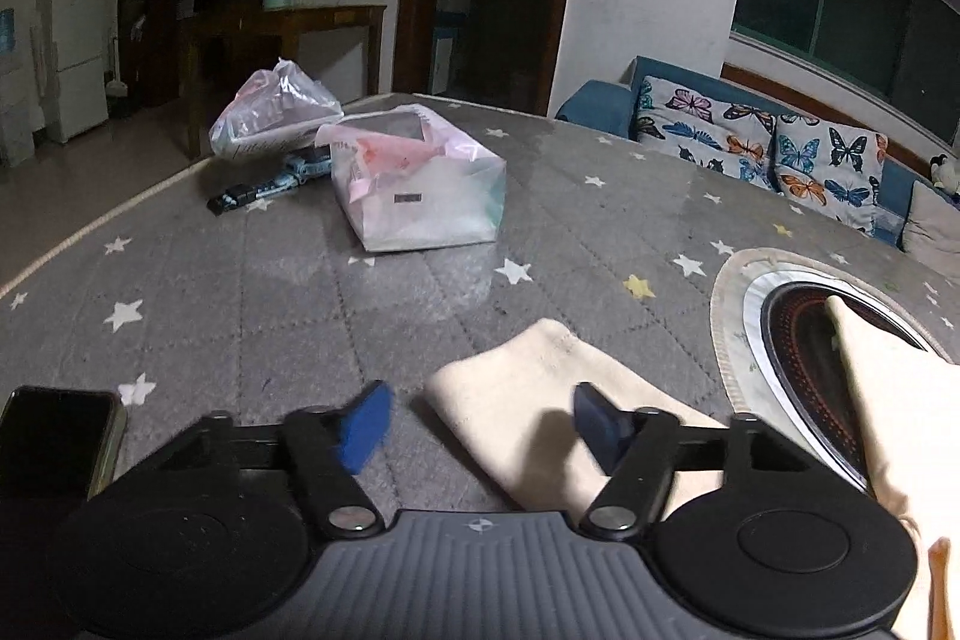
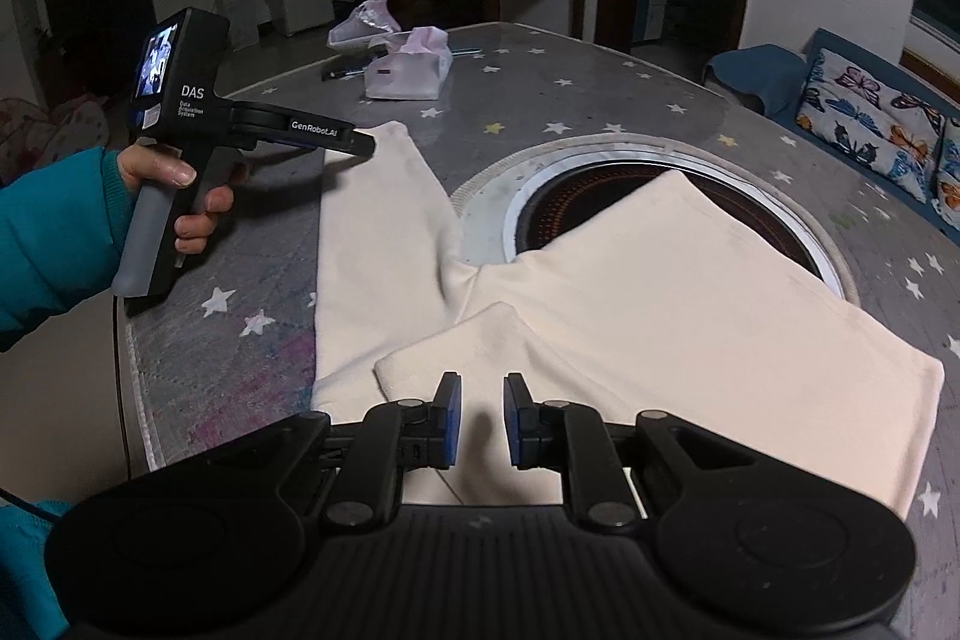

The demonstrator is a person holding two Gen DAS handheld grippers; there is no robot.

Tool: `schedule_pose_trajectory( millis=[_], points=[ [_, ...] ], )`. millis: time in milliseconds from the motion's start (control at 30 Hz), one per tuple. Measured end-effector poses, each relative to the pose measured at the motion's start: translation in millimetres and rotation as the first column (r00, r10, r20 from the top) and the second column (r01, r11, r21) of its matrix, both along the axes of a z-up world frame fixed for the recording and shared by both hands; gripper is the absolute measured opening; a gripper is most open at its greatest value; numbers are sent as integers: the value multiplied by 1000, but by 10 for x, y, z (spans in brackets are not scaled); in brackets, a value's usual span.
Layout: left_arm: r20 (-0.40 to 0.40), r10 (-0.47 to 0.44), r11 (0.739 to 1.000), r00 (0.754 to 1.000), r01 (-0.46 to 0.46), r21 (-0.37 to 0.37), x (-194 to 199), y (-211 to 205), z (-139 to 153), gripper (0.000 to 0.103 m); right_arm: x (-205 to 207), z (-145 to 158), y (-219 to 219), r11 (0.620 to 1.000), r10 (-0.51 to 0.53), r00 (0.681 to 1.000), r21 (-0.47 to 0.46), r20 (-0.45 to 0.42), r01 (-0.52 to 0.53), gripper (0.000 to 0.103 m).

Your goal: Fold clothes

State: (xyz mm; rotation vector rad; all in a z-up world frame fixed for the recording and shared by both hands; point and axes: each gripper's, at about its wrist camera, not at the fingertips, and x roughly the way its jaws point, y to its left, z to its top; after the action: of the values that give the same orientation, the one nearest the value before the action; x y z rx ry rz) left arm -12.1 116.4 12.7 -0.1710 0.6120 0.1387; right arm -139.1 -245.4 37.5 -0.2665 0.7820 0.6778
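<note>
Cream garment (image 2: 630,292) is spread out on the desk (image 2: 540,100), partly draped over the round dark cooktop (image 2: 600,196) set into the middle of it. One flap is already folded over near the front edge, and a long narrow piece runs off toward the left side.

Right tongs (image 2: 482,415) are released, a small gap between the blue pads, sitting just above that folded flap and not gripping anything. Left tongs (image 1: 477,427) are spread wide, nothing between them, hovering over the end of the narrow cream piece; the right blue pad (image 1: 594,421) looks like it's over the fabric, can't tell if it touches. From the right wrist view you can see the left tool's tip sitting right at the far end of that strip, held by a hand (image 2: 174,196) in a teal sleeve (image 2: 54,244).

Further out: a phone (image 1: 57,436) lies on the desk just left of the left tongs. The grey starry cover goes over the whole desk. At the far side there's a white plastic bag (image 1: 420,196) with pink stuff in it, another crinkly bag (image 1: 270,112) behind it, and a dark remote-looking thing (image 1: 240,196) beside them. Sofa with butterfly cushions (image 1: 780,148) off to the right.
</note>
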Motion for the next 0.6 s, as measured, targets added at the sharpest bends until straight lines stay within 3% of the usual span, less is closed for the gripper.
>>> schedule_pose_trajectory(
  millis=[33,100,367,500,600],
  points=[
    [5,-12,1000,1000,12,-11,2,4,1,40,-11,5,-20,1000,-7,1000,4,1,7,15],
    [15,-37,999,999,38,-34,0,8,4,15,-39,19,-74,1000,-27,1000,16,5,27,15],
    [134,-189,975,973,202,-91,-286,-324,317,11,-110,71,-344,993,-112,994,50,16,111,15],
    [207,-289,942,935,316,-113,-488,-617,584,11,-139,93,-483,986,-154,988,62,25,152,15],
    [255,-378,898,890,419,-133,-643,-870,774,10,-164,107,-596,980,-187,982,72,30,185,14]
  ],
)
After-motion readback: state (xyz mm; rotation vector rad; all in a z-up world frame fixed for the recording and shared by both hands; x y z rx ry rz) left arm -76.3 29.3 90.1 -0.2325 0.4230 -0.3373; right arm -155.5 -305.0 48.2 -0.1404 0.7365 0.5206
